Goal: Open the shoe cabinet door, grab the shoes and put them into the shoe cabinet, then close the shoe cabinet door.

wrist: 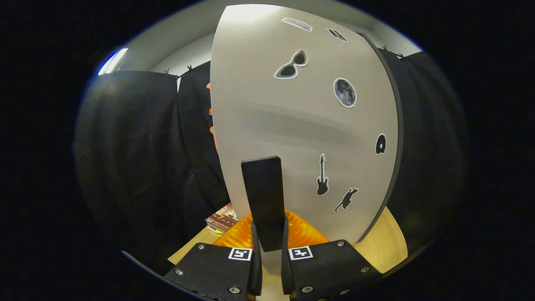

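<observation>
1. Cabinet door [301, 125], a pale grey panel dotted with stickers, stood upright directly ahead of the gripper [267, 267] and very close to it.
2. Nearest, the two fingers [254, 267] pointed forward and slightly upward, drawn in close together with a black door handle [263, 200] pinched between them; both fingers pressed against the handle's lower end.
3. That handle rose as a flat dark bar from between the fingers up against the door face.
4. Just beyond the fingers, low at the door's foot, an orange ribbed object [234, 238] showed on either side of the handle; what it was could not be told.
5. A wooden tabletop [388, 242] lay under the door.
6. A stack of books [221, 221] rested left of the orange object.
7. Farthest back hung the black cloth wall [133, 146].
</observation>
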{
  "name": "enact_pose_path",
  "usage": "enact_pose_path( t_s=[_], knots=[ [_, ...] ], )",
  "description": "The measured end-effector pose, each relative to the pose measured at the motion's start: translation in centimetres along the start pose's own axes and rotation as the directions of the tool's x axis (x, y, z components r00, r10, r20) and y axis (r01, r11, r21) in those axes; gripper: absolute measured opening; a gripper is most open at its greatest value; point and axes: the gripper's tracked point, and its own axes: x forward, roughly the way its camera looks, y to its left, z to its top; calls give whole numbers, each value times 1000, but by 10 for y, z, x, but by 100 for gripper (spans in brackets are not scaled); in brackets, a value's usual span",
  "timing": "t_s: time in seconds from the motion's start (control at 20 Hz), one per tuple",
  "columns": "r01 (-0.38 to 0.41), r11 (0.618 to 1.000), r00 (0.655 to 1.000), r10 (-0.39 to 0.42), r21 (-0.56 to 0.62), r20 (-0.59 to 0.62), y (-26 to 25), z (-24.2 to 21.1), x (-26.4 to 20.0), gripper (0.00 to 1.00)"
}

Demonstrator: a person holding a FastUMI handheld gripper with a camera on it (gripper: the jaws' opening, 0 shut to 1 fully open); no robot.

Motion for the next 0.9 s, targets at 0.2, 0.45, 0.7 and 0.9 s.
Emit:
enact_pose_path(
  t_s=[0.2, 0.45, 0.7, 0.9],
  knots=[
    [-35, 999, 999, 35, 2, 1, -7, -3, -14, 18],
    [-44, 998, 999, 43, 37, 31, -24, -5, -34, 18],
    [6, 999, 999, -7, 43, 31, -47, -8, -55, 17],
    [85, 995, 996, -87, 43, 35, -74, -9, -68, 17]
  ],
)
